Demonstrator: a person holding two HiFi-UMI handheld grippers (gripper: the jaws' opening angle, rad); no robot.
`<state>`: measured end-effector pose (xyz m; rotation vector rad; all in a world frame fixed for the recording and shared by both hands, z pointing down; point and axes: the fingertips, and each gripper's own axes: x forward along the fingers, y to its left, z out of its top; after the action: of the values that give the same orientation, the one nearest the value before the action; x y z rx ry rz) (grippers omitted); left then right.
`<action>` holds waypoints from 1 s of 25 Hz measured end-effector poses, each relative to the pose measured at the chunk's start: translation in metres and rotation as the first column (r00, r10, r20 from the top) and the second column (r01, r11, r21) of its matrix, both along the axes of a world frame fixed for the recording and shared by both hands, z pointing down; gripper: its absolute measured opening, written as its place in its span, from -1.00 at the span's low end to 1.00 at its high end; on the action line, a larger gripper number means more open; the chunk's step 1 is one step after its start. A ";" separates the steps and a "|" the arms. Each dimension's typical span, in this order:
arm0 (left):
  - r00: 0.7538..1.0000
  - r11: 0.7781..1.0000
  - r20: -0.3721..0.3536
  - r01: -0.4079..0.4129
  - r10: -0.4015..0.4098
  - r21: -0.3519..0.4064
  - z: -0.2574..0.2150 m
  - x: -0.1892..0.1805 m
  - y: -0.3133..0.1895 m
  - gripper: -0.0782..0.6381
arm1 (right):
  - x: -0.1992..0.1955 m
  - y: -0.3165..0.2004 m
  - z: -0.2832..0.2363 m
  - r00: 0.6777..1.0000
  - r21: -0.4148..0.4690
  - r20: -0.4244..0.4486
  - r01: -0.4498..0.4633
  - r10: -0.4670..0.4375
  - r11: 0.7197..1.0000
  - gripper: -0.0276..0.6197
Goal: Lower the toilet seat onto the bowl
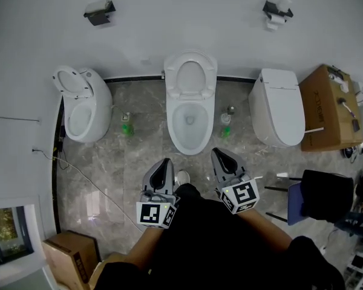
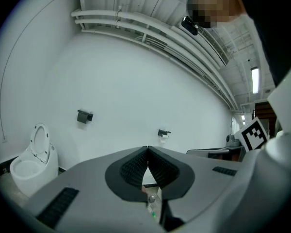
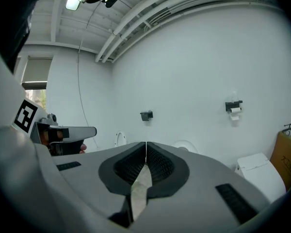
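Three white toilets stand along the far wall. The middle toilet (image 1: 190, 119) has its seat (image 1: 191, 76) raised against the wall, and its bowl lies open below. My left gripper (image 1: 164, 167) is shut and empty, held near the floor in front of that bowl. My right gripper (image 1: 222, 159) is shut too, empty, just right of the left one. In the left gripper view the left gripper (image 2: 147, 149) points at the wall, with the left toilet (image 2: 33, 160) at the side. The right gripper (image 3: 145, 143) hides most of the middle toilet's raised seat (image 3: 186, 145).
The left toilet (image 1: 83, 104) also has its seat up; the right toilet (image 1: 280, 105) has its lid down. Cardboard boxes stand at the right (image 1: 327, 109) and lower left (image 1: 69, 255). Green bottles (image 1: 127, 127) sit on the floor between toilets. Paper holders (image 1: 99, 12) hang on the wall.
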<state>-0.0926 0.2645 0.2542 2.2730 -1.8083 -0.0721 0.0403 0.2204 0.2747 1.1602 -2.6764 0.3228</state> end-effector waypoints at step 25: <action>0.986 0.985 -0.048 -0.163 0.160 -0.059 0.050 -0.057 -0.116 -0.74 | -0.028 -0.102 0.010 0.999 0.022 -0.036 -0.019 0.020 1.000 -0.82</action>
<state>-0.1499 0.1489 0.3038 2.3457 -1.5761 -0.0362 0.0122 0.1183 0.2844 1.1879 -2.6448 0.2737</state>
